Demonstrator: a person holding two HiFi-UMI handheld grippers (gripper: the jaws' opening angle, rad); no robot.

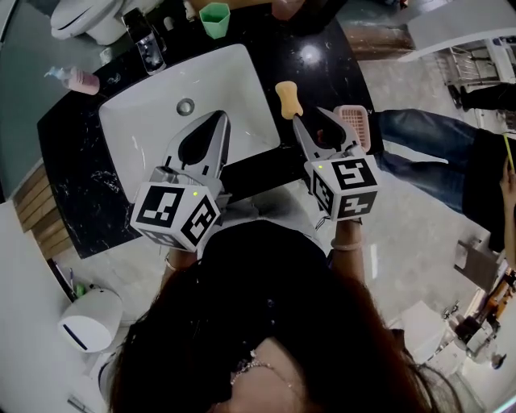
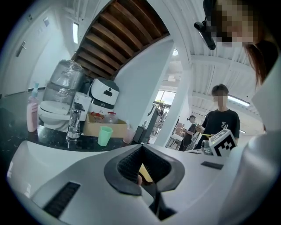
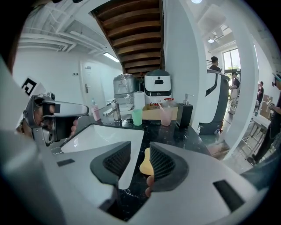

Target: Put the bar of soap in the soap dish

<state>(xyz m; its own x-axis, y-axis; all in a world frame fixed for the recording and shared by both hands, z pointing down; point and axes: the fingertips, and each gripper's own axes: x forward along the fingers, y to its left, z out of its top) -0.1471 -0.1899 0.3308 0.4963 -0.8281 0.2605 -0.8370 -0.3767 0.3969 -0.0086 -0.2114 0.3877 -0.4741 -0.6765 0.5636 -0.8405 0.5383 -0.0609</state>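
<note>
Over the sink (image 1: 242, 73) the fingers of the left gripper (image 1: 219, 118) are closed on nothing, those of the right gripper (image 1: 309, 119) stand apart beside the pink soap dish (image 1: 355, 125), and at their tips the orange soap (image 1: 289, 98) lies ungripped on the black worktop (image 1: 81, 177) right of the sink, long axis pointing away.

Two grippers, the left gripper (image 1: 221, 118) and the right gripper (image 1: 308, 118); one soap (image 1: 289, 99) at the right's tip, one dish (image 1: 355, 126) beside it, one sink (image 1: 238, 81) ahead of the left, and beyond both one tap (image 1: 149, 48), one green cup (image 1: 214, 19), one pink cup (image 3: 166, 117) and one bottle (image 1: 81, 81).
</note>
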